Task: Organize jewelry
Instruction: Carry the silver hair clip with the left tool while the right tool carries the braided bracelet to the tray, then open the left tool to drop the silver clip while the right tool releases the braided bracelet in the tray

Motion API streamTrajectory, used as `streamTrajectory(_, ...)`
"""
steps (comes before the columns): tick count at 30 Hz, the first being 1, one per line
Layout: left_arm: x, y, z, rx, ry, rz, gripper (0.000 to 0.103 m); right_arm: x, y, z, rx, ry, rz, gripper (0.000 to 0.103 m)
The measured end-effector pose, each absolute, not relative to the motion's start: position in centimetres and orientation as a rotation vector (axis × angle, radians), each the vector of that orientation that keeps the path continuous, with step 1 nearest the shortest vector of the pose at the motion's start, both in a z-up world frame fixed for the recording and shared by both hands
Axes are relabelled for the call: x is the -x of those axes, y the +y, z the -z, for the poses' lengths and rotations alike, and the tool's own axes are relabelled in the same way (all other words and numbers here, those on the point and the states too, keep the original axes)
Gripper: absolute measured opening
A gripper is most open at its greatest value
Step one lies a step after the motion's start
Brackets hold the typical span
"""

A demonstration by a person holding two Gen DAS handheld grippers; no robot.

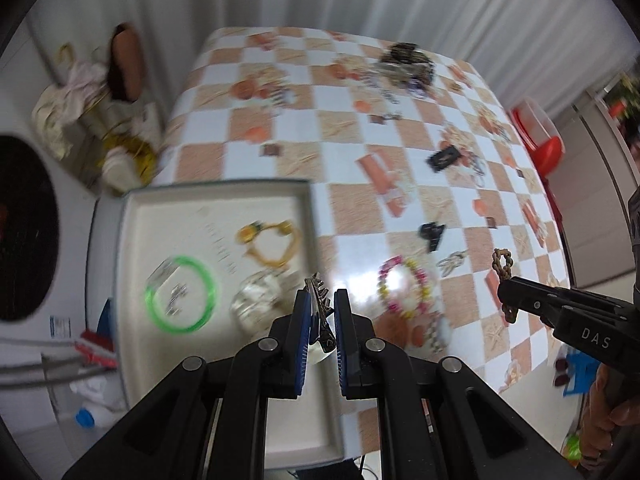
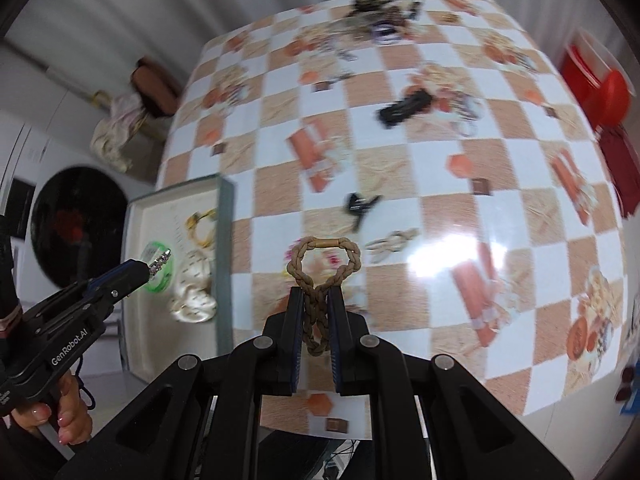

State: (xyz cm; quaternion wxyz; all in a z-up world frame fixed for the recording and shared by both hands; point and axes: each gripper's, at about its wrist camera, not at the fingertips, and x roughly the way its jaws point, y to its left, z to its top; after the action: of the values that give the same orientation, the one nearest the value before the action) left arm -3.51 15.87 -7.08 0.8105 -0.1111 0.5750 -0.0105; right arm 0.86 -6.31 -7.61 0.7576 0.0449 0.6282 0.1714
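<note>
Checkered table [image 2: 400,168] blurred; left gripper [image 1: 320,304] jaws pinch a metal clip [image 1: 320,308], right gripper [image 2: 316,304] jaws clamp a braided bracelet [image 2: 322,264].

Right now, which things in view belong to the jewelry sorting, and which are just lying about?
Belongs to the job:
- braided bracelet in the right gripper
- metal hair clip in the left gripper
- tray holding the green bangle
- jewelry pile

Lying about:
- red container
- bags on the floor
</note>
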Motion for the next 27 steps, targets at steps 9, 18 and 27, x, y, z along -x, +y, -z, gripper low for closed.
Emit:
streamTrajectory(9, 9.3, 20.8, 9.2, 0.321, 1.268, -0.123, 0.017, 1.1, 1.5, 8.9, 0.026, 1.421, -0.578, 0.013)
streamTrajectory(18, 12.9, 22.9, 12.8, 0.356, 1.319, -0.222, 0.017, 3.9, 8.0, 11.1, 0.148, 1.482, -0.753, 0.012)
streamTrajectory(27, 12.9, 23.1, 15.5, 0.337, 1.351, -0.266, 0.017, 5.2, 11.3, 15.6, 0.215, 1.589, -0.795, 0.012)
